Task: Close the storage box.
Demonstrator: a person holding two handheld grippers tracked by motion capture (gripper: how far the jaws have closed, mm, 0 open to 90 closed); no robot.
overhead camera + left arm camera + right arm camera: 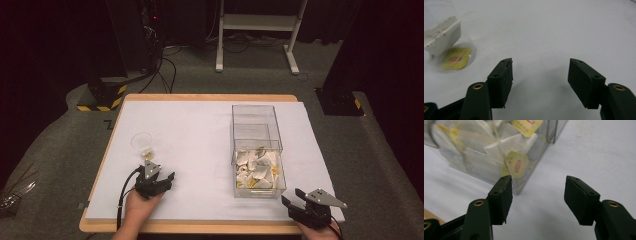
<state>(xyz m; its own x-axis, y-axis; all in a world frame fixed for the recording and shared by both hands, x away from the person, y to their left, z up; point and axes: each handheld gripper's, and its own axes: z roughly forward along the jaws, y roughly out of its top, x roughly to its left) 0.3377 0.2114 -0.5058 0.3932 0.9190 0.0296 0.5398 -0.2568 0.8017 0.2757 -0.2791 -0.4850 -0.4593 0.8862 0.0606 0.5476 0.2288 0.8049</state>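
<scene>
A clear plastic cup (142, 144) stands upright on the white table cover (200, 130), toward the near left of the table. In the left gripper view the cup (447, 37) holds 1 white tea bag (442, 35), tilted against the wall, with its yellow tag (456, 58) lying flat on the cup floor; the tag carries a small red mark, but the print is too blurred to read. The left gripper (162, 172) rests just near of the cup, held in a hand (138, 206); its jaws stand wide apart and hold nothing. To the right of centre sits a clear plastic drawer box (256, 131), its drawer pulled out toward the near side and filled with white tea bags (256, 167). In the right gripper view, these tea bags (486, 150) press against the clear wall, and a yellow tag with a red logo (516, 164) faces outward; the lettering is not legible. The right gripper (292, 200) lies at the near right edge, just beside the drawer's near right corner, jaws wide open and empty.
</scene>
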